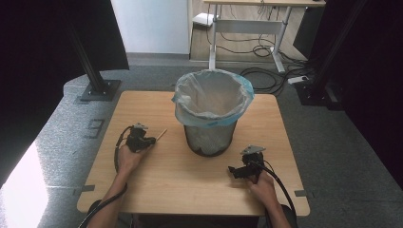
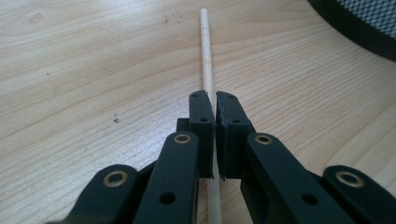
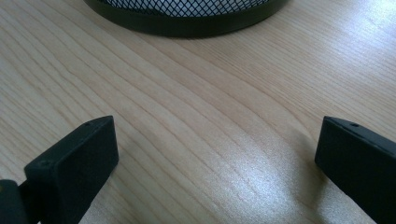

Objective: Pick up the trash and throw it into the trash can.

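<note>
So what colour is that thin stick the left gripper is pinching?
Pale, light wood: the stick shows best in the left gripper view.

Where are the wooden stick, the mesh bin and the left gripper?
wooden stick [image 2: 206, 56], left gripper view: on its bare shaft ahead of the jaws.
mesh bin [image 1: 209, 140], high view: on its black mesh wall below the bag.
left gripper [image 2: 215, 105], left gripper view: between its fingertips, closed on the stick.

A mesh bin [image 1: 210, 137] lined with a pale bag [image 1: 212, 97] stands mid-table [image 1: 190, 185]; cables [image 1: 266, 78] apparently behind.
</note>
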Demonstrator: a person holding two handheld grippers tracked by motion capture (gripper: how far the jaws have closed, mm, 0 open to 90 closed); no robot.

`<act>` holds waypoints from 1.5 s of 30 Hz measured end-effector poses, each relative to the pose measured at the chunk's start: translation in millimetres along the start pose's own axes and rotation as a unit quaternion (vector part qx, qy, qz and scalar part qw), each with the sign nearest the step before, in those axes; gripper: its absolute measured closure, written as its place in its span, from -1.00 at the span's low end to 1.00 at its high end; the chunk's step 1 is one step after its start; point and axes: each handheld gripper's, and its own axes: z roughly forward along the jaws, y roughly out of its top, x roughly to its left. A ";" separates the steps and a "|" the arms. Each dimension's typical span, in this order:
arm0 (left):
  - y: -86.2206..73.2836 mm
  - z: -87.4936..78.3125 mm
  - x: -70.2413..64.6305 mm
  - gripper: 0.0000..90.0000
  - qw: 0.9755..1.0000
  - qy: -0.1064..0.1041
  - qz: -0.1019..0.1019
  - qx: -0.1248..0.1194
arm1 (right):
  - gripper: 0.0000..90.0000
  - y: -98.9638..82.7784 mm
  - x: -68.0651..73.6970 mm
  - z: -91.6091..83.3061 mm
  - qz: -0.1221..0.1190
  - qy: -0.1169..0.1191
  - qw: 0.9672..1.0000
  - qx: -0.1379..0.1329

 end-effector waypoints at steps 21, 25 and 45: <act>56.2 -64.2 10.6 0.91 0.999 -0.042 0.011 -0.002 | -1.00 0.0 0.0 -0.1 0.000 0.000 1.000 0.001; 71.7 -79.3 9.5 0.91 0.999 -0.040 0.019 0.002 | -1.00 0.0 -0.1 -0.1 0.000 0.000 1.000 0.001; 158.8 -162.1 -11.6 0.91 0.997 -0.049 0.055 -0.002 | -1.00 0.1 0.0 -0.1 0.000 0.000 1.000 0.000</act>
